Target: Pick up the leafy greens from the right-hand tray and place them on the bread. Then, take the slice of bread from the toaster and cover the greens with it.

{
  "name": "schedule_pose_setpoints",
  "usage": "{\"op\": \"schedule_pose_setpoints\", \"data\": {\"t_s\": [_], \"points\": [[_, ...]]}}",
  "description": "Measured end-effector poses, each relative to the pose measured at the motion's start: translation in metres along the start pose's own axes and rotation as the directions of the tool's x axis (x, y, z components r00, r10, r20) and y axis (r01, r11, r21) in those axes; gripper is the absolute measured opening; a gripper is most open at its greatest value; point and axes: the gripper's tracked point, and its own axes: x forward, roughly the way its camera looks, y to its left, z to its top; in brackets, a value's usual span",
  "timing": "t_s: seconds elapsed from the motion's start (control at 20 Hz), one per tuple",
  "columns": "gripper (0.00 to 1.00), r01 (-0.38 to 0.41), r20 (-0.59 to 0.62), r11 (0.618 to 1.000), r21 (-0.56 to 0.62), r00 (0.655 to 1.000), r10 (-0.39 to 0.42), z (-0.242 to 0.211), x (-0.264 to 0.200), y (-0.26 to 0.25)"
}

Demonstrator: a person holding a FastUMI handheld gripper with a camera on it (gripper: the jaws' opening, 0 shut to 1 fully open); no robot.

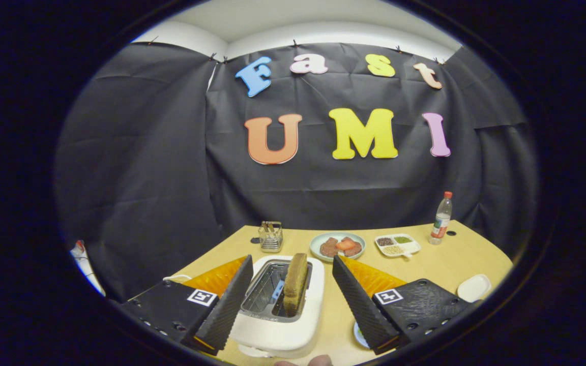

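A white toaster (277,325) stands on the wooden table (440,259), right under me between my fingers. A brown slice of bread (295,288) sticks up out of its right slot. My gripper (293,300) is open, one finger on each side of the toaster top, with the slice between them and touching neither. A round plate (337,246) with brownish and reddish food sits beyond the toaster.
A wire rack (271,237) stands behind the toaster. A white divided dish (397,245) with seeds and green bits lies to the right of the plate. A plastic bottle (441,218) stands at the far right. A small white dish (473,287) lies beside my right finger.
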Motion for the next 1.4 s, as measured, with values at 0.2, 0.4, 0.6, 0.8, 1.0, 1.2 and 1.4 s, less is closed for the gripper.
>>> {"op": "schedule_pose_setpoints", "data": {"t_s": [0.2, 0.4, 0.6, 0.8, 1.0, 1.2, 1.4], "points": [[0.96, 0.051, -0.073, 0.999, 0.002, 0.996, -0.051, -0.02, 0.026, -0.001], [0.95, 0.099, -0.145, 0.995, 0.009, 0.985, -0.097, -0.035, 0.039, -0.007], [0.59, 0.122, -0.187, 0.992, 0.019, 0.975, -0.116, -0.044, 0.046, -0.014], [0.16, 0.11, -0.198, 0.994, 0.024, 0.975, -0.103, -0.046, 0.046, -0.01], [0.01, 0.083, -0.183, 0.996, 0.034, 0.98, -0.076, -0.042, 0.044, -0.007], [0.01, 0.063, -0.131, 0.996, 0.057, 0.99, -0.056, -0.018, 0.032, -0.007], [0.01, 0.021, -0.045, 0.993, 0.112, 0.999, -0.016, 0.023, 0.007, -0.007]]}}
